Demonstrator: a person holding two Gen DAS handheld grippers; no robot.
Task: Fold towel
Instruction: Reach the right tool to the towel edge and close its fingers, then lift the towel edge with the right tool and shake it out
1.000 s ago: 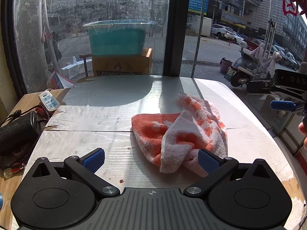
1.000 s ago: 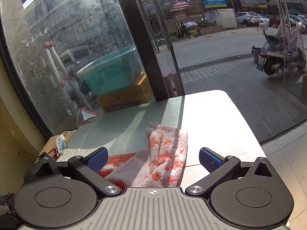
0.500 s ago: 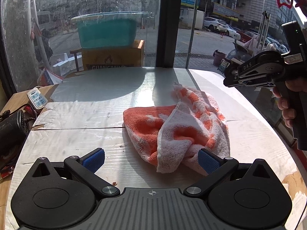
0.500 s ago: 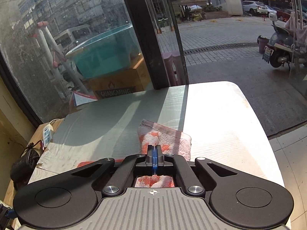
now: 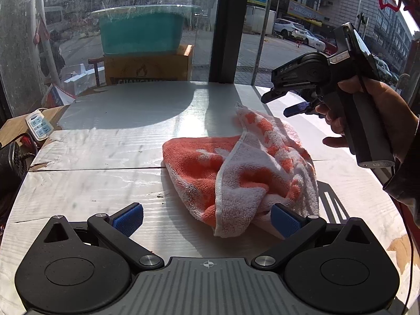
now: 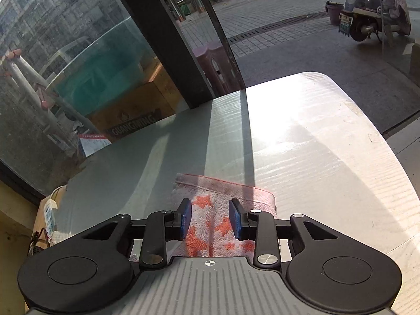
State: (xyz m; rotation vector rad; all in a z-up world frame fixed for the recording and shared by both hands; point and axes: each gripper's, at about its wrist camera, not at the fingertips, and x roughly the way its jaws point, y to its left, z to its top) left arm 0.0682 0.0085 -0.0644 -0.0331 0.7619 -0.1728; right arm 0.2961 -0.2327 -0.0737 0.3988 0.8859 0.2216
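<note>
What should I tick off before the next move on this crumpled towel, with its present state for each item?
1. Towel spread flat: not ok, it lies bunched on the table with layers overlapping.
2. Left gripper open and free: ok, jaws wide apart, nothing between them.
3. Right gripper open: ok, jaws partly apart, above the towel's far end in the air.
4. A free corner or edge to grab: ok, the hemmed far edge shows ahead of the right gripper.
5. Room to spread the towel: ok, bare tabletop on both sides of it.
6. Left gripper's right pad clear of the cloth: cannot tell, it sits right at the towel's near edge.
</note>
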